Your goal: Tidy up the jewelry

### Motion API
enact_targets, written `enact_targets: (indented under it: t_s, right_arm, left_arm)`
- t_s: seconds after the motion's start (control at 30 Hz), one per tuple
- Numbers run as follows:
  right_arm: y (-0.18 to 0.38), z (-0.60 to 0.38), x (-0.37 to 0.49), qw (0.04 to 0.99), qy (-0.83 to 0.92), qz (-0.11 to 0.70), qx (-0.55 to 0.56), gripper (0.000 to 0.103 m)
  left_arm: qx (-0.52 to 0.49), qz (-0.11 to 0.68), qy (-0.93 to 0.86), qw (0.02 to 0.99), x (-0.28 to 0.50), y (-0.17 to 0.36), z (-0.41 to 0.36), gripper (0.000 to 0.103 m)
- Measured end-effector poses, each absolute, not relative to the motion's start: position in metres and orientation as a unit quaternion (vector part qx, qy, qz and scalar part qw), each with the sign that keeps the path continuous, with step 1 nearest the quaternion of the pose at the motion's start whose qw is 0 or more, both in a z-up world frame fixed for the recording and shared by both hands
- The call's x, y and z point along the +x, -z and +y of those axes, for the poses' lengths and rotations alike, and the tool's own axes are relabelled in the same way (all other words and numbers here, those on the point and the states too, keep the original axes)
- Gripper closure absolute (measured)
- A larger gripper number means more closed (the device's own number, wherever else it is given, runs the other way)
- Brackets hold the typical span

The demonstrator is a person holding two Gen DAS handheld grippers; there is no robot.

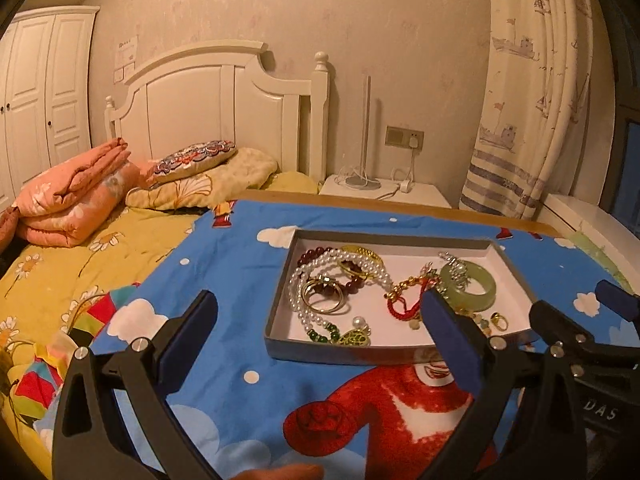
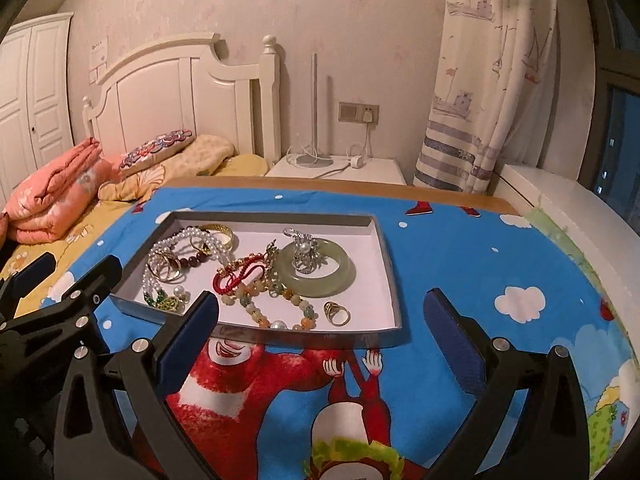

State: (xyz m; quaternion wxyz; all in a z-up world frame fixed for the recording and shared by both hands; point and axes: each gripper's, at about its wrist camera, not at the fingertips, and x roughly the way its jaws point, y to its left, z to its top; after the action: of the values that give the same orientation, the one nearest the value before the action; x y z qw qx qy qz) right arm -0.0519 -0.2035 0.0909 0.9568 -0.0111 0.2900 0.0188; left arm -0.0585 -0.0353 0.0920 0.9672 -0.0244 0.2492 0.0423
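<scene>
Both tools, the left tool [image 1: 320,320] and the right tool [image 2: 320,320], stand with jaws spread and empty at the bottom of each frame. The jewelry lies tangled in the shallow tray [image 2: 384,240] at frame centre on the bench [image 2: 480,264]. The jade bangle [image 2: 320,276] is probably rigid, slippery and brittle: grip across its rim; bead strands are limp and likely snag.

Left gripper [image 1: 320,314] and right gripper [image 2: 322,314]: black plastic frames, silver screws, dark-blue padded fingers [image 2: 188,338]; white "DAS" lettering lower right.
</scene>
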Motion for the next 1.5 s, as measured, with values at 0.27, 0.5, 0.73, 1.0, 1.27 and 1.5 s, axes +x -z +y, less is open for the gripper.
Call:
enact_targets:
  t_s: [0.27, 0.5, 0.73, 1.0, 1.27, 1.5]
  right_arm:
    - [-0.085, -0.202, -0.050, 0.954, -0.022, 0.298, -0.012, 0.005]
    - [-0.084, -0.199, -0.051, 0.954, -0.026, 0.298, -0.011, 0.005]
    - [-0.082, -0.199, -0.051, 0.953, -0.028, 0.302, -0.011, 0.005]
    - [-0.082, -0.200, -0.051, 0.953, -0.028, 0.302, -0.011, 0.005]
    - [-0.083, -0.201, -0.053, 0.954, -0.027, 0.299, -0.010, 0.005]
    - [-0.100, -0.213, -0.074, 0.961, -0.019, 0.275, -0.005, 0.005]
  left_arm:
    - [-0.025, 0.260, -0.055, 0.964, -0.049, -0.079, -0.028, 0.002]
    - [-0.022, 0.260, -0.055, 0.964, -0.049, -0.079, -0.026, 0.002]
    - [-0.015, 0.263, -0.052, 0.963, -0.047, -0.077, -0.026, 0.002]
    - [-0.011, 0.261, -0.051, 0.964, -0.049, -0.075, -0.030, 0.002]
    - [-0.008, 0.252, -0.068, 0.965, -0.053, -0.076, -0.030, 0.002]
    - [0.008, 0.278, -0.072, 0.958, -0.065, -0.100, -0.042, 0.003]
